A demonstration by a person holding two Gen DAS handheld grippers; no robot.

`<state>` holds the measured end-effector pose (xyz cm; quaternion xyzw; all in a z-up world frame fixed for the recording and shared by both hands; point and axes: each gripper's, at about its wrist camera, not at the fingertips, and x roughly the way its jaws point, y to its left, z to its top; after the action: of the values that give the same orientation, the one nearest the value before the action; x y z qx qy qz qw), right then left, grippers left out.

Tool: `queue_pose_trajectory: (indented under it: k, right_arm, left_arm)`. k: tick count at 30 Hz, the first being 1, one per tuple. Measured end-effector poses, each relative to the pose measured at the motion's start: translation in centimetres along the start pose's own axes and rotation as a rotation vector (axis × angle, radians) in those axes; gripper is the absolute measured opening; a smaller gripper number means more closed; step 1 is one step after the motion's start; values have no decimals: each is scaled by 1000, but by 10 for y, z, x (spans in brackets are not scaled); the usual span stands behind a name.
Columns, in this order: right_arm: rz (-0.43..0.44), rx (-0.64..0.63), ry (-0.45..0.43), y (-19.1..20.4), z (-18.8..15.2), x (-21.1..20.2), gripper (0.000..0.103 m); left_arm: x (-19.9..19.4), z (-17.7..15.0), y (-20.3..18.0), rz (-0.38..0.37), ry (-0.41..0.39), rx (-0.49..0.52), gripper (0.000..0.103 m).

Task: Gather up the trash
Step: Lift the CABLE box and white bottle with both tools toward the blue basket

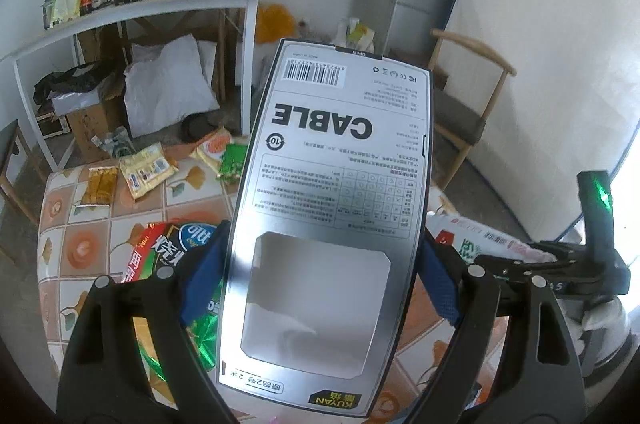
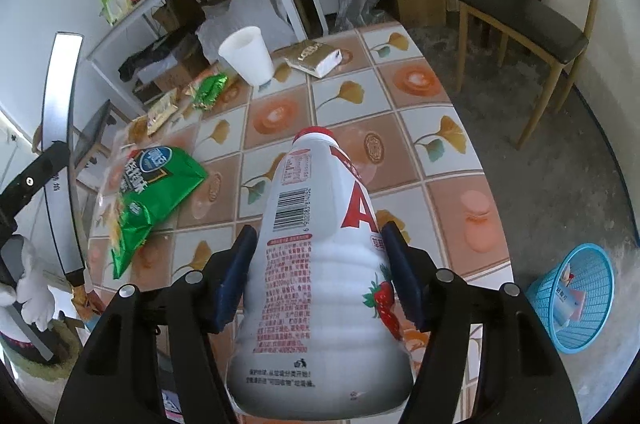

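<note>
While clamped, cable box [image 1: 332, 207] fills left tongs [image 1: 320, 276].

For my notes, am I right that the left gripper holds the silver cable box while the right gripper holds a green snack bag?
Not quite: the right gripper holds a white drink bottle, as the right wrist view shows; the green snack bag lies on the table. The left gripper does hold the silver cable box.

The cable box [image 1: 328, 216] in my left gripper [image 1: 320, 280] is hiding much of the table [image 1: 80, 224]; its small print is blurring; the green snack bag [image 1: 176, 264] is showing only partly.
</note>
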<state>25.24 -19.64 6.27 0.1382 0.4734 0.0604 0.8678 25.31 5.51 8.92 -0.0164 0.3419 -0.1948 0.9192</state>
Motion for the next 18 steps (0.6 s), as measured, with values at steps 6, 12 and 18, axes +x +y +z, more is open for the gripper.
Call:
queue_pose_trajectory:
  k: [6,12,18]
  right_arm:
    - [2,9,22,1,-13,3,62]
    - [18,43,36,-3,-24,9,62]
    - [39,61,14,-6,-27,3,62]
  left_arm:
    - [-14,-7,-4,-19,-20,-2,82]
    - [-19,-14,2,-14,-17,-24,82]
    - [-19,-14,1,-12,-16,-28,82]
